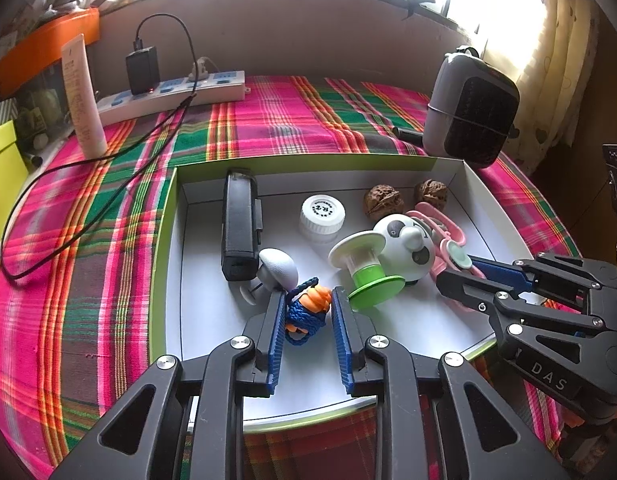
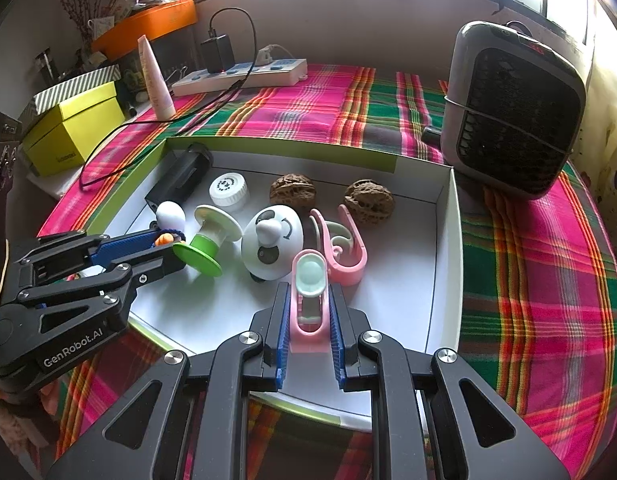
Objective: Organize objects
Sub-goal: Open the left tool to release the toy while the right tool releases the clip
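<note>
Left gripper [image 1: 308, 312]: narrow, blue pads on either side of knot toy [image 1: 307, 312] on floor of box [image 1: 170, 216]; left pad touching, slight gap at right pad. Right gripper [image 2: 310, 312]: clamped on pink clip [image 2: 310, 300], also inside box. Beside them in box: panda [image 2: 273, 240], green spool [image 2: 206, 240], two walnuts [image 2: 293, 194], white cap [image 2: 228, 190], black case [image 1: 239, 228]. Box on plaid cloth [image 1: 292, 116]; heater [image 2: 512, 108] behind.
</note>
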